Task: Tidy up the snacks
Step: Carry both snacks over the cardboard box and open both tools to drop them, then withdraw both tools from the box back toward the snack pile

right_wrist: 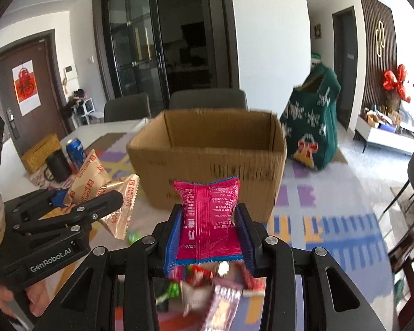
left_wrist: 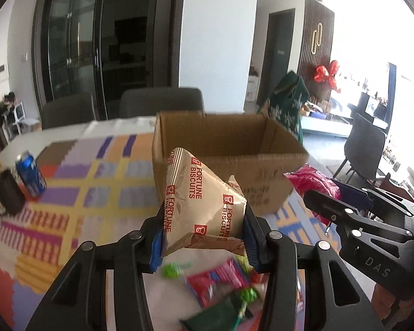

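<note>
Golden foil first: my left gripper [left_wrist: 204, 237] has its jaws clamped on the Fortune Biscuits packet [left_wrist: 204, 204], held above the worktop [left_wrist: 77, 182] in front of the open cardboard box [left_wrist: 220, 149]. To the right, my right gripper [right_wrist: 209, 237] pinches the pink packet [right_wrist: 209, 215]. I should carry both over the near rim before releasing, so that neither catches the wall, one after the other.

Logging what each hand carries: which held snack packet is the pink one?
The pink packet between the right gripper's fingers; the left gripper holds the gold Fortune Biscuits packet.
</note>
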